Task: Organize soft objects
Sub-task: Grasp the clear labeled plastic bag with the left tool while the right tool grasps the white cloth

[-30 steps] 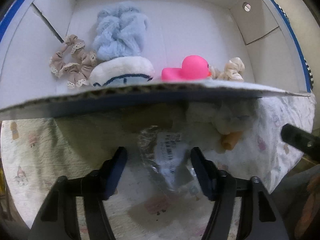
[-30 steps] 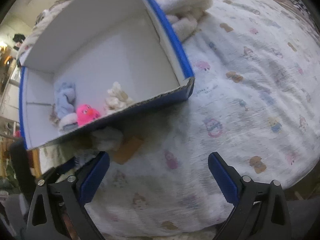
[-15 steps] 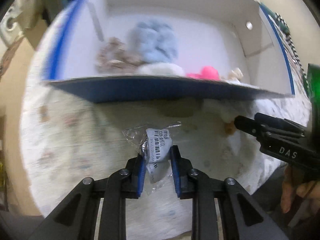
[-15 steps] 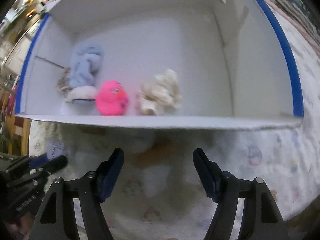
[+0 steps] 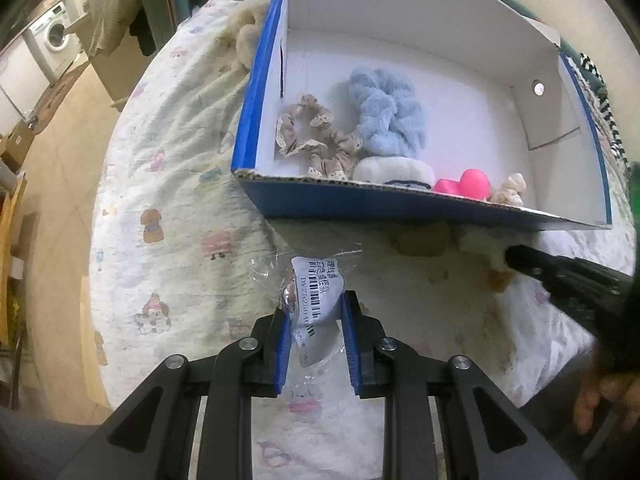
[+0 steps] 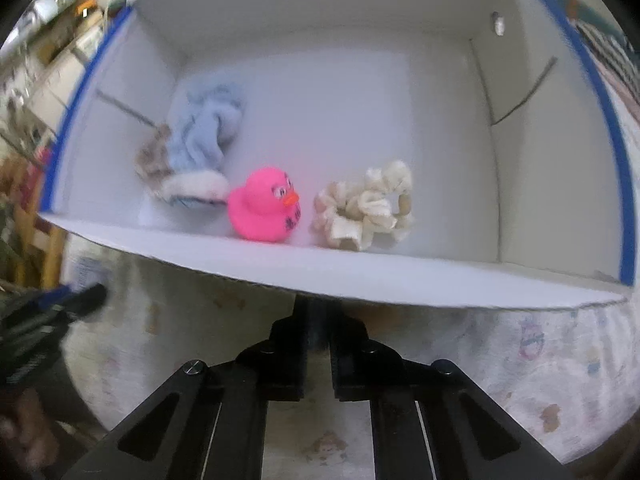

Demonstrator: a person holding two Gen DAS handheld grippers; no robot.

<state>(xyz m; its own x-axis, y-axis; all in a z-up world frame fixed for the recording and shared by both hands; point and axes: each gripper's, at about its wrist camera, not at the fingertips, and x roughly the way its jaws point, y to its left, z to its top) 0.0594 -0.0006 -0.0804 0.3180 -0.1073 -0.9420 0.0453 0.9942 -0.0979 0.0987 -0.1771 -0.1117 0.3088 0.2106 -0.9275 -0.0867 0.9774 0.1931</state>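
Note:
My left gripper [image 5: 315, 320] is shut on a clear plastic packet [image 5: 316, 292] with a barcode label, held over the bed in front of the blue-edged white box [image 5: 360, 202]. Inside the box lie a beige scrunchie [image 5: 316, 140], a blue fluffy item [image 5: 386, 116], a white plush piece [image 5: 394, 170], a pink rubber duck [image 6: 264, 204] and a cream scrunchie [image 6: 366, 208]. My right gripper [image 6: 318, 330] is shut just under the box's near wall [image 6: 360, 276]; its tips are hidden and what they hold cannot be made out. Its finger also shows in the left wrist view [image 5: 560, 272].
The box stands on a bed with a printed white sheet [image 5: 172, 208]. A cream plush item [image 5: 246, 36] lies beyond the box's left wall. Bare floor [image 5: 56, 152] and a washing machine [image 5: 56, 36] lie off the bed's left edge.
My left gripper closed on the packet and lifted it back from the box. My right gripper swung to face the box, moved up to its near wall and went from wide open to shut.

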